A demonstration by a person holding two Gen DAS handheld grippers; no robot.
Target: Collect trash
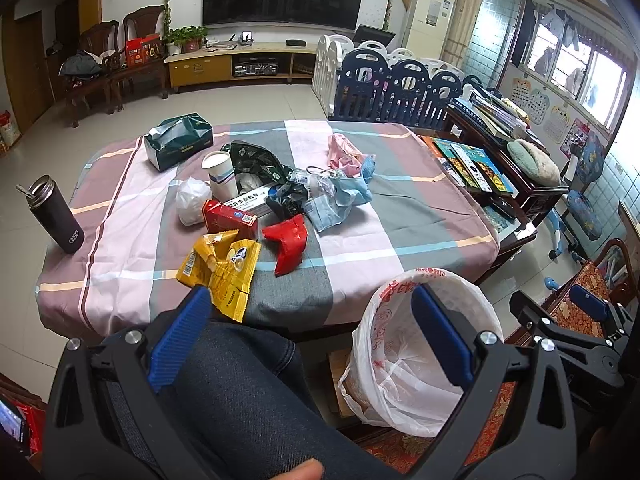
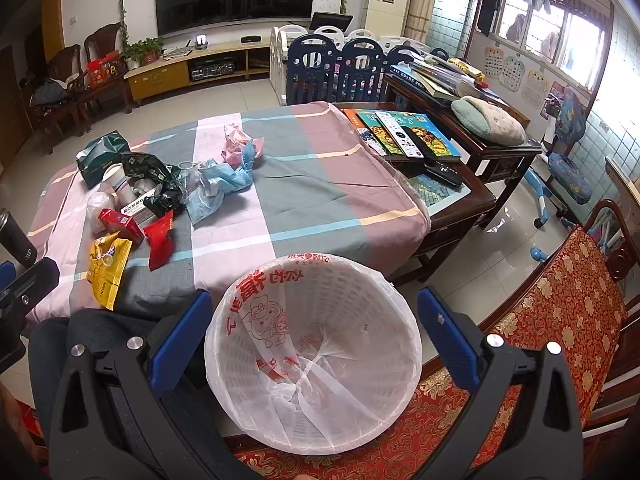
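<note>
A pile of trash lies on the checked tablecloth (image 1: 380,216): a yellow wrapper (image 1: 220,268), a red wrapper (image 1: 290,246), a red box (image 1: 230,218), a paper cup (image 1: 220,174), blue masks (image 1: 340,200), a dark green bag (image 1: 256,160) and a pink wrapper (image 1: 346,152). A white bin with a plastic liner (image 2: 316,356) stands in front of the table. My left gripper (image 1: 312,316) is open and empty, held low before the table. My right gripper (image 2: 316,320) is open and empty, straddling the bin from above.
A green tissue box (image 1: 178,140) and a dark flask (image 1: 56,216) stand on the table's left. A side table with books and remotes (image 2: 412,136) is at the right. A red patterned chair (image 2: 560,320) is close right. The person's knee (image 1: 240,380) is below the left gripper.
</note>
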